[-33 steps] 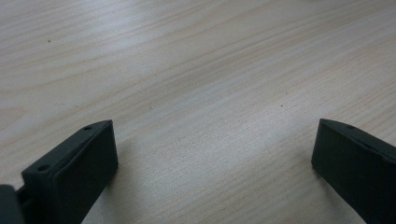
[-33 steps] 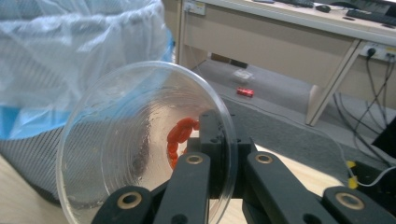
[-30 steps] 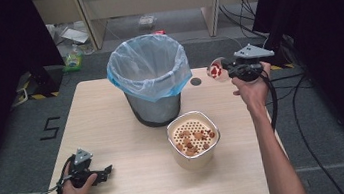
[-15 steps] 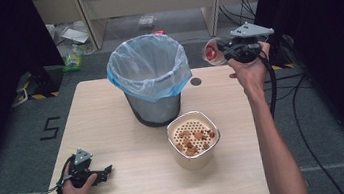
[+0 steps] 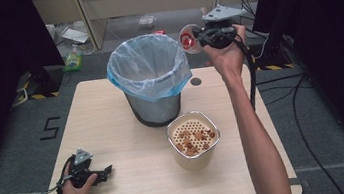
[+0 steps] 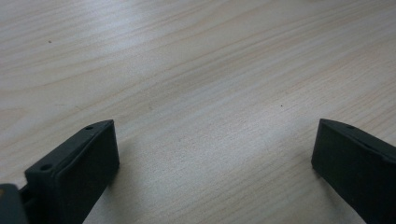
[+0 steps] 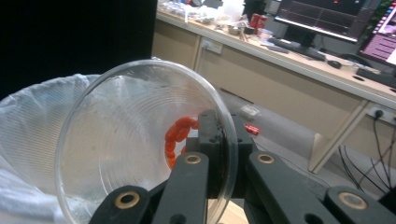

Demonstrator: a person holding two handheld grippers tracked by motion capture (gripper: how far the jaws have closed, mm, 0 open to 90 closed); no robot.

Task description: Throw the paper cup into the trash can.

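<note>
colander with brown bits, on table | floor: green bottle, marking

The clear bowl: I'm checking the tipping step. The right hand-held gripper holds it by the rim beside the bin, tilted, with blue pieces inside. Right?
Not quite: the pieces in the clear bowl are orange-red, as the right gripper view shows. The right hand-held gripper does clamp its rim, tilted, beside the bag-lined bin.

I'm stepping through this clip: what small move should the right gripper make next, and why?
Probably carry the clear bowl a little further over the lined bin and tip it more. The right gripper pinches the bowl's rim beside the bin's edge, and orange scraps sit inside, not yet over the opening.
</note>
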